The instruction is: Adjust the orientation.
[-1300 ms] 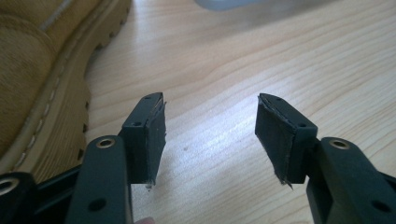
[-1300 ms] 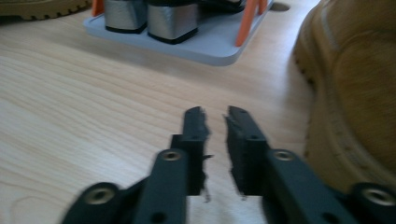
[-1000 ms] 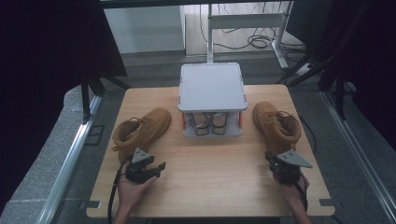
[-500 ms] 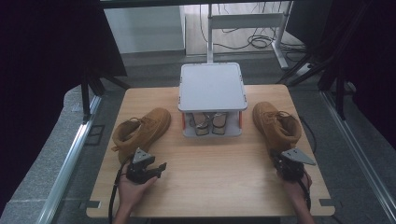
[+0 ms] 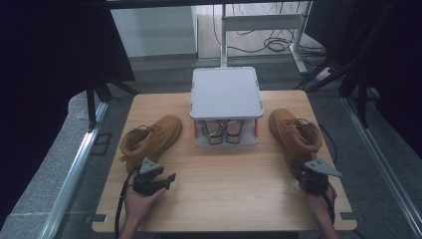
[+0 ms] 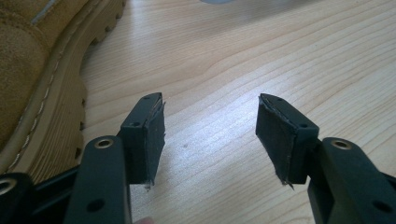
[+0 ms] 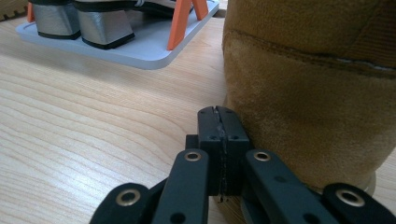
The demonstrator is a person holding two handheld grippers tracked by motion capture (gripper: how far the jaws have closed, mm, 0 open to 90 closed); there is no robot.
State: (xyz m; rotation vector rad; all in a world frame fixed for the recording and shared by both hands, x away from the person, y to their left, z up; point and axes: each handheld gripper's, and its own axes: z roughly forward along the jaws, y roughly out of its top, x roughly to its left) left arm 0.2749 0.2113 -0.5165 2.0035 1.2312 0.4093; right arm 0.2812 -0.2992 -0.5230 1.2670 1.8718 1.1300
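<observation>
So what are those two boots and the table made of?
The left boot and right boot look like tan suede or nubuck: matte, napped surface, pale stitching; the lugged sole looks like rubber. The table shows pale wood grain with a slight sheen, perhaps laminate.

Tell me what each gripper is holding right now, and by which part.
Nothing is held. The left gripper stands open over bare table beside the left boot. The right gripper is shut on nothing, pads pressed together, close to the right boot.

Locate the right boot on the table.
In the high view, the right boot stands at the table's right edge, beside the grey rack, with the shut right hand-held gripper at its heel.
</observation>
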